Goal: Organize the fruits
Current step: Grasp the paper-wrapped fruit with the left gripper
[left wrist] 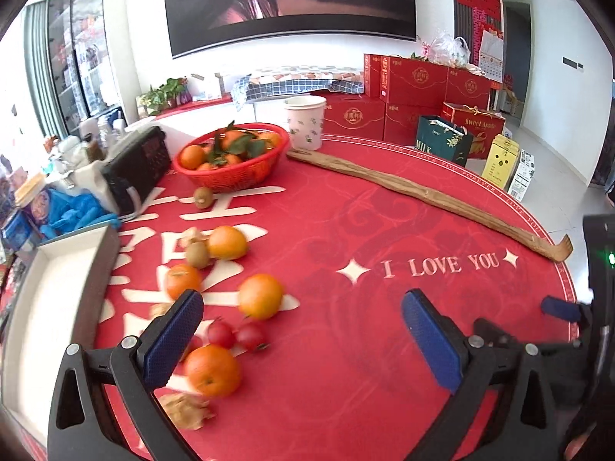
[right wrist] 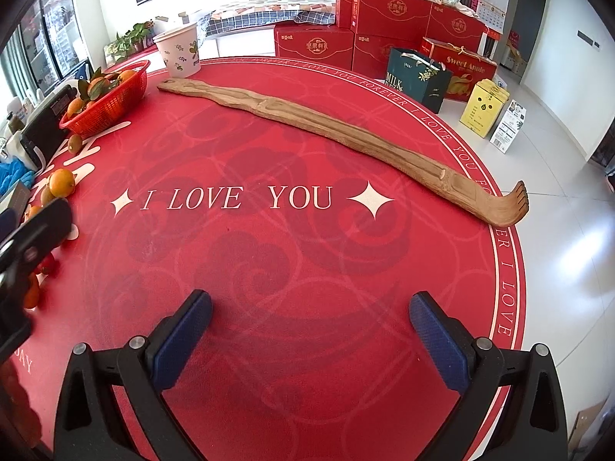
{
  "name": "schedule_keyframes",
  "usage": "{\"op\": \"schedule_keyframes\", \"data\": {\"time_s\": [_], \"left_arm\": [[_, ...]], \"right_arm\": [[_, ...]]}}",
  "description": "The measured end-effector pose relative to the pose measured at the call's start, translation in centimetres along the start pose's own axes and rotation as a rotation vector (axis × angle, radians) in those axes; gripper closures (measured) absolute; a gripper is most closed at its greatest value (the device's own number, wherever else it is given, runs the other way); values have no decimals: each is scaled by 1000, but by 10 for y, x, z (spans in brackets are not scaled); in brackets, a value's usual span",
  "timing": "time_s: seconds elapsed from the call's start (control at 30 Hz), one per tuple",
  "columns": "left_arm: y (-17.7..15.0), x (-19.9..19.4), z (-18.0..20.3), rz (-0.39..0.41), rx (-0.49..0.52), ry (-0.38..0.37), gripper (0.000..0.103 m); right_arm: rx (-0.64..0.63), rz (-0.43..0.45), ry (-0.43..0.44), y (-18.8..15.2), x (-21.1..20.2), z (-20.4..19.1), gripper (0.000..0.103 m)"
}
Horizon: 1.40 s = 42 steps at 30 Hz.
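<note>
Left wrist view, items as they stand on the red tablecloth (left wrist: 346, 230):

- Left gripper (left wrist: 301, 303): jaws wide apart, holding nothing, hovering low over the loose fruit at the near left of the table.
- Loose oranges: one nearest (left wrist: 212, 370), just beside the left blue pad; one further in (left wrist: 260, 296); one smaller (left wrist: 183, 280); one at the back of the cluster (left wrist: 226, 242).
- Cherry tomatoes (left wrist: 236, 334): a small red group between the two nearest oranges, close together.
- Kiwis: one (left wrist: 197, 254) touching the back orange; one (left wrist: 203, 196) alone, just in front of the basket.
- Red basket (left wrist: 230, 176): already holding leafy oranges, well beyond the loose pile.
- White tray (left wrist: 57, 307): at the left edge, interior bare where it shows.
- Wooden back scratcher (left wrist: 423, 196): lying across the far half, apart from all fruit.
- Paper cup (left wrist: 305, 123): behind the basket.

Right wrist view:

- Right gripper (right wrist: 309, 319): jaws apart, empty, over bare cloth; no fruit within reach.

Handling note, as judgement: the step looks like a first pick by the left gripper. The nearest orange is the likely target, but it sits off to the left pad, not between the pads; centre on it before closing. Round fruit will roll, so close across its widest part, and keep clear of the tomatoes close by, which would bruise or scatter.
</note>
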State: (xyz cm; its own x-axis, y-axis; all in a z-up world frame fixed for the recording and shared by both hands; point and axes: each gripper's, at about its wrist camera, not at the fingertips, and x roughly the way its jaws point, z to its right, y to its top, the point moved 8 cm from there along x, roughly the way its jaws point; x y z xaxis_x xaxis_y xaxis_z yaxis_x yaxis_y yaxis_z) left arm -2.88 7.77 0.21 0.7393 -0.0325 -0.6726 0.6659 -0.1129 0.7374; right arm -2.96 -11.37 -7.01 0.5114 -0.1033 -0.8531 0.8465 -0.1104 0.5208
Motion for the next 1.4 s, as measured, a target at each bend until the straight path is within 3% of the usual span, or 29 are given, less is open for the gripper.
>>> {"op": "schedule_keyframes", "data": {"time_s": [0.17,0.3,0.4,0.53,0.77,0.97,1.0,1.23,1.4], "left_arm": [[-44,-12,-52,-67,-34,43,0],[-67,1,-69,-121,-34,88,0],[-80,19,-74,-201,-49,80,0],[-80,25,-78,-219,-118,11,0],[-77,24,-76,-222,-120,26,3],[-70,13,-59,-194,-72,-9,54],[-70,12,-57,-190,-65,-16,70],[-74,8,-76,-174,-70,20,73],[-78,6,-96,-162,-97,30,73]], "right_arm": [[2,4,-1,1,0,0,0],[11,3,-7,1,0,0,0],[11,4,-8,1,0,0,0],[6,6,-4,0,-1,0,0],[6,13,-4,0,-1,1,0],[8,22,-5,0,-1,0,0],[9,22,-5,0,-1,0,0],[-5,16,9,-2,-2,-5,0],[-145,28,125,-8,-8,-63,0]]}}
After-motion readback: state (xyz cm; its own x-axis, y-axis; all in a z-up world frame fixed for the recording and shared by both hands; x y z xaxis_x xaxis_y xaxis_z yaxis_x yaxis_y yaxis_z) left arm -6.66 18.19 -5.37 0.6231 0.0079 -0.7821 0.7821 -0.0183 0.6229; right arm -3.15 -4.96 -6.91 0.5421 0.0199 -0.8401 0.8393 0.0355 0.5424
